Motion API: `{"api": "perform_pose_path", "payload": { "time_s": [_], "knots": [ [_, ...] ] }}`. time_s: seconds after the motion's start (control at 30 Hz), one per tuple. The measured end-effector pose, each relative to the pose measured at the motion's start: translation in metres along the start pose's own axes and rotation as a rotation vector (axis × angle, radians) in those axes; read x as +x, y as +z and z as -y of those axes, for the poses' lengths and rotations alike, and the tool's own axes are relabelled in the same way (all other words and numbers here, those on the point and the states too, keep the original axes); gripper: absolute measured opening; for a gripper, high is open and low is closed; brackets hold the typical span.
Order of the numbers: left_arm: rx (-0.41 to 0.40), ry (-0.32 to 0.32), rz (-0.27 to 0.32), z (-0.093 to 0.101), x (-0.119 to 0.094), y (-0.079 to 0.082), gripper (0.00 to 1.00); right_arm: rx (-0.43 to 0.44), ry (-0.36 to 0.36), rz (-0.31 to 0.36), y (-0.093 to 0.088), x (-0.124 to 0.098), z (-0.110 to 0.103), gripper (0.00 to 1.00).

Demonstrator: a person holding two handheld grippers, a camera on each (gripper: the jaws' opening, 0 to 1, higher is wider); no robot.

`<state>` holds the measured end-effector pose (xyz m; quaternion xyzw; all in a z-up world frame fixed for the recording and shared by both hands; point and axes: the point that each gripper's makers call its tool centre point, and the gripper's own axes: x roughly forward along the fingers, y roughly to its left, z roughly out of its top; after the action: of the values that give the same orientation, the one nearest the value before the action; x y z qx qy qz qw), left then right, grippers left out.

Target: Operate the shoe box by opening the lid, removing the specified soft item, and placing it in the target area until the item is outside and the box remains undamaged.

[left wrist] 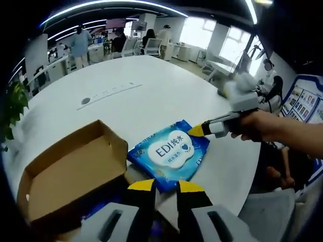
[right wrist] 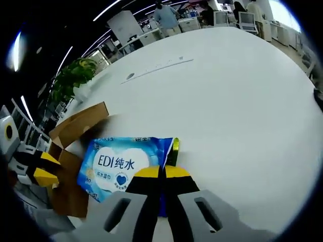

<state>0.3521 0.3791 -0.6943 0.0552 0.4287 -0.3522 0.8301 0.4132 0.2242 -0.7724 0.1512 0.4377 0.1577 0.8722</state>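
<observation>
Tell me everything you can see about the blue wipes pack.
The wipes pack is a soft, glossy blue plastic pouch with a white cloud-shaped label reading "EDI" plus Chinese characters and a small blue heart. It lies flat on the white table, outside and beside the open cardboard box. The right tongs are shut on its edge.

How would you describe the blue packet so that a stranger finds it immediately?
On the big white round table, beside the open brown cardboard box, lies a flat blue packet. Only it is glossy blue, with a white cloud label reading EDI.
</observation>
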Motion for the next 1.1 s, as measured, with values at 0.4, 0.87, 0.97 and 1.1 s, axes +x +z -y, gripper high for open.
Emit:
{"api": "perform_pose_path", "payload": {
  "time_s": [0.4, 0.87, 0.97, 1.1],
  "knots": [
    [-0.039, 0.000, 0.059, -0.009, -0.025, 0.000, 0.24, -0.105, 0.001, 0.032, 0.006, -0.009, -0.006, 0.02],
    [-0.019, 0.012, 0.070, -0.020, -0.048, -0.011, 0.29, -0.305, -0.040, 0.020, 0.009, -0.047, -0.015, 0.04],
    [-0.006, 0.015, 0.068, -0.023, -0.054, -0.016, 0.31, -0.373, -0.039, 0.013, 0.007, -0.056, -0.024, 0.08],
    [0.009, 0.022, 0.070, -0.029, -0.062, -0.023, 0.32, -0.418, -0.026, 0.006, 0.005, -0.066, -0.038, 0.13]
  ]
}}
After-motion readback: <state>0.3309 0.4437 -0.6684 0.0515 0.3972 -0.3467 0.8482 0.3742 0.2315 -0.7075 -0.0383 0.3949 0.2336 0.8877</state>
